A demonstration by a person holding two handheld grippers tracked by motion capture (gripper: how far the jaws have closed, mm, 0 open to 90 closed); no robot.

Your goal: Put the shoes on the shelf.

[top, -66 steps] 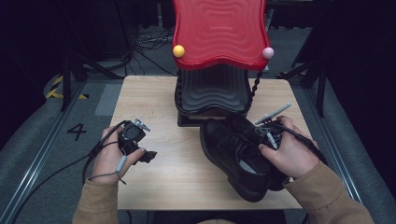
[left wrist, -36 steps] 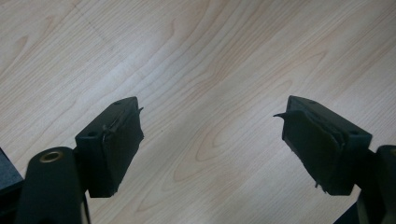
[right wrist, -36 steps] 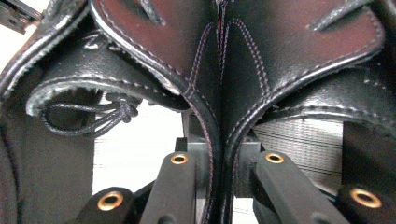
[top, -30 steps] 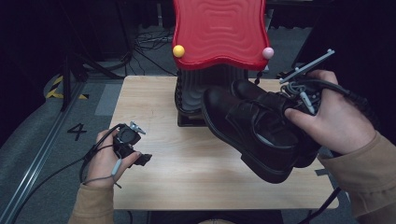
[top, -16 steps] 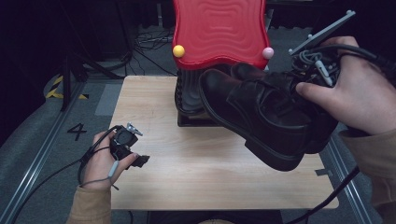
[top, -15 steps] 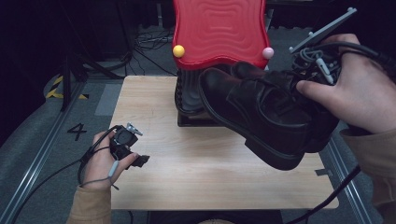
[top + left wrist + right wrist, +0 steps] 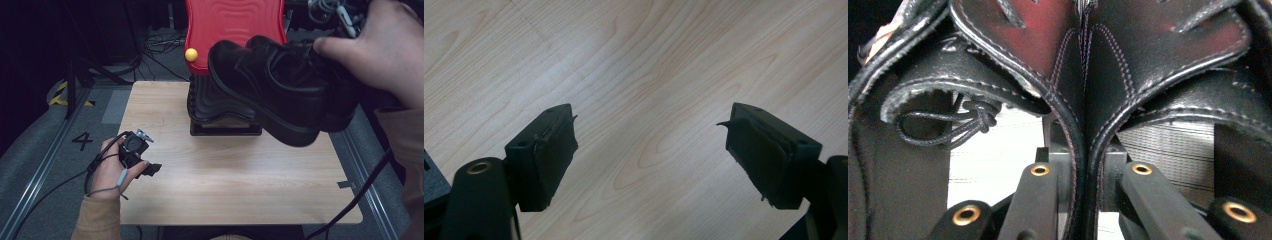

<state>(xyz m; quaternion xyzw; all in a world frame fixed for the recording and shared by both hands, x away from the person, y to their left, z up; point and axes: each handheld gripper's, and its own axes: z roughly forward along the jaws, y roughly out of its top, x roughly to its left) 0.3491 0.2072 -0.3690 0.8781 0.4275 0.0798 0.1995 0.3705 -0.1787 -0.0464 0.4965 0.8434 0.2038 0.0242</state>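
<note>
Item: pair of black leather shoes, laced, carried as one lot. We find them lifted well clear of the worktop, toes pointing toward the red rack at the far edge, soles hanging above the black stand beneath it.

Right tongs: clamped on the shoes. In the right gripper view we see the two inner collars pressed together between the jaws, stitching on either side, a loop of lace dangling at the left. In the high view the right hand sits at the heel end, at the top right.

Left tongs: jaws wide apart, holding nothing, bare wood grain between them. In the high view the left hand rests at the near left of the worktop, well apart from the shoes.

Step in hand, as we judge it: carrying the pair toward the rack or stand at the back.

Next move calls for: a steady grip on the pinched collars, since the weight hangs forward of the jaws; lowering the soles level onto the chosen tier; clearing the yellow knob on the rack's corner. Which tier is meant, we cannot tell.
</note>
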